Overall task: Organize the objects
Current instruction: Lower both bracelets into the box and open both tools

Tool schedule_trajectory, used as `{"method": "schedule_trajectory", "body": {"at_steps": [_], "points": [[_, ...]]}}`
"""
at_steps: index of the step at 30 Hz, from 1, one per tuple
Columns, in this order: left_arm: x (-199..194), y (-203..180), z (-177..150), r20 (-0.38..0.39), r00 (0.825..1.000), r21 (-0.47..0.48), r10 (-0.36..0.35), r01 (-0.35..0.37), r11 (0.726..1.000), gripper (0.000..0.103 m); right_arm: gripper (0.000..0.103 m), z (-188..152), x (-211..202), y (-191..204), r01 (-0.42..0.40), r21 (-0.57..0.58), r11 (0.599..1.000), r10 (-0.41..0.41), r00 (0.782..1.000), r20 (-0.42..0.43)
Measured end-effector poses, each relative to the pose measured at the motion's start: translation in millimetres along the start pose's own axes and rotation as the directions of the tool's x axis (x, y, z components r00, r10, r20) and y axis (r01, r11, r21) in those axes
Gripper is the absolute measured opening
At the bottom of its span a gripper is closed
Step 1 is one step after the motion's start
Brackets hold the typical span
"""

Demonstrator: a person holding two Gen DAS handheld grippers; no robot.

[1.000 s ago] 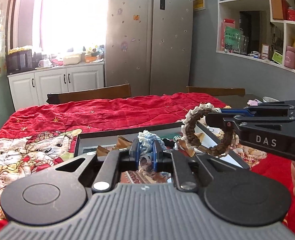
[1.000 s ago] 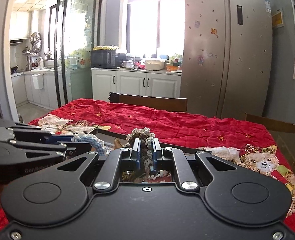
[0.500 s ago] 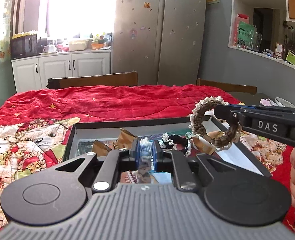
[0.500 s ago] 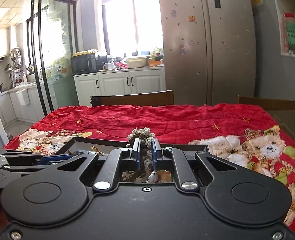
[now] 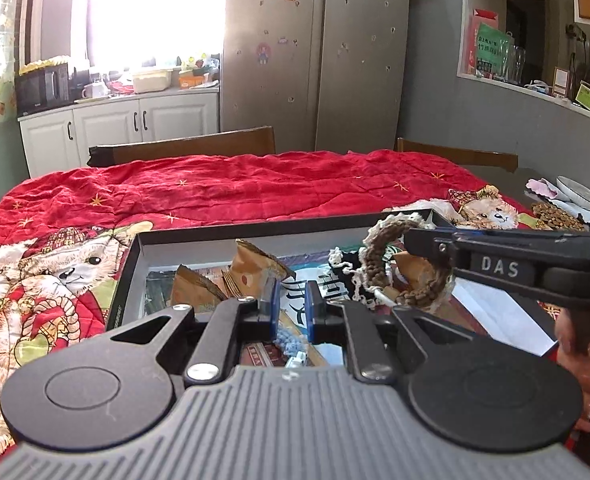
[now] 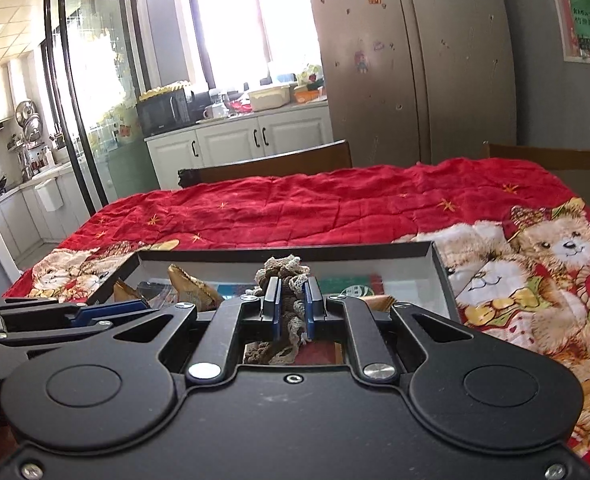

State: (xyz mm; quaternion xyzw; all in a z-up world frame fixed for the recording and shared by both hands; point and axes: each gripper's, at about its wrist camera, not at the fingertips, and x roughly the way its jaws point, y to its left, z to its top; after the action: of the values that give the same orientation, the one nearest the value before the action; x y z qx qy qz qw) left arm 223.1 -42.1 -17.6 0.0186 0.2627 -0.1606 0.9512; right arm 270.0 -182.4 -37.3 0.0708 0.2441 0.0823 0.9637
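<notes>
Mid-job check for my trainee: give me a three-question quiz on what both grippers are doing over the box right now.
1. True or false: the right gripper is shut on a brown crocheted ring.
2. What does the left gripper hold: A) blue knitted piece, B) spoon, C) nothing?
3. What lies under the black box?

Key: 1. True. 2. A. 3. A red bear-print quilt.

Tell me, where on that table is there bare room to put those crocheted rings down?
The red quilt lies bare between the black tray and the chair backs. The tray itself is crowded with packets and papers; its white right corner looks barer.
</notes>
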Motion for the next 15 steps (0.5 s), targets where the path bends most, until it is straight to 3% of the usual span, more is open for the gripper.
{"method": "schedule_trajectory", "body": {"at_steps": [15], "points": [[4, 1, -2, -0.035, 0.999, -0.002, 0.012, -0.012, 1.000, 0.017, 0.016, -12, 24, -5, 0.033, 0.000, 0.999, -0.033, 0.992, -0.119]]}}
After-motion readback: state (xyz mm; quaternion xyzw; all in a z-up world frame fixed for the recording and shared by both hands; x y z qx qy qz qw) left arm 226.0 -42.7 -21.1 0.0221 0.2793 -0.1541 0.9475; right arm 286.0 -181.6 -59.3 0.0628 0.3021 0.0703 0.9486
